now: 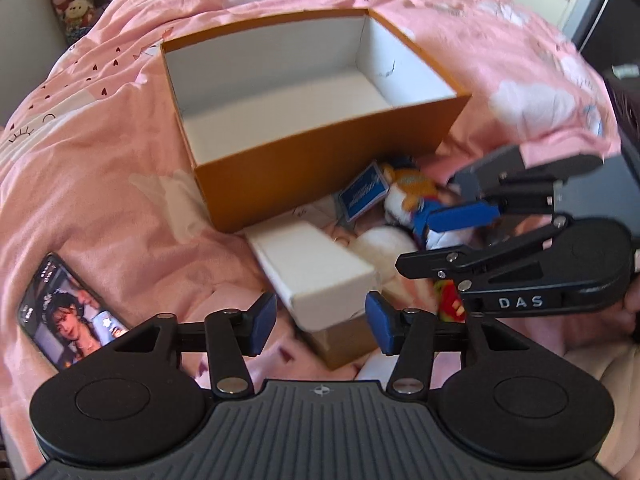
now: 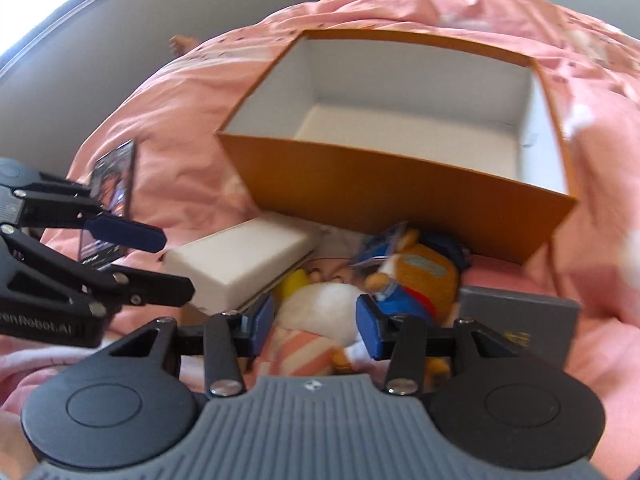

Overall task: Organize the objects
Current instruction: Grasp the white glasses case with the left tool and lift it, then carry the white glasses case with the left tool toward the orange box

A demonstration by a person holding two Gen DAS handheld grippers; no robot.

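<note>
A: Where are the toys lying?

B: On the bed, at six o'clock of the empty orange box [image 2: 392, 200]. My right hand-held gripper [image 2: 316, 326] is hanging half open over the white plush [image 2: 320, 304], gripping nothing.

A: And the left?

B: The left hand-held gripper [image 1: 320, 322] is hovering open around the white box [image 1: 316, 272]. I'm judging the plush soft and light; I'd pinch its body.

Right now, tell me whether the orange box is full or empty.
Empty. The orange box stands open-topped; both views show only its bare white floor and walls. The toys and the white box lie outside it.
</note>
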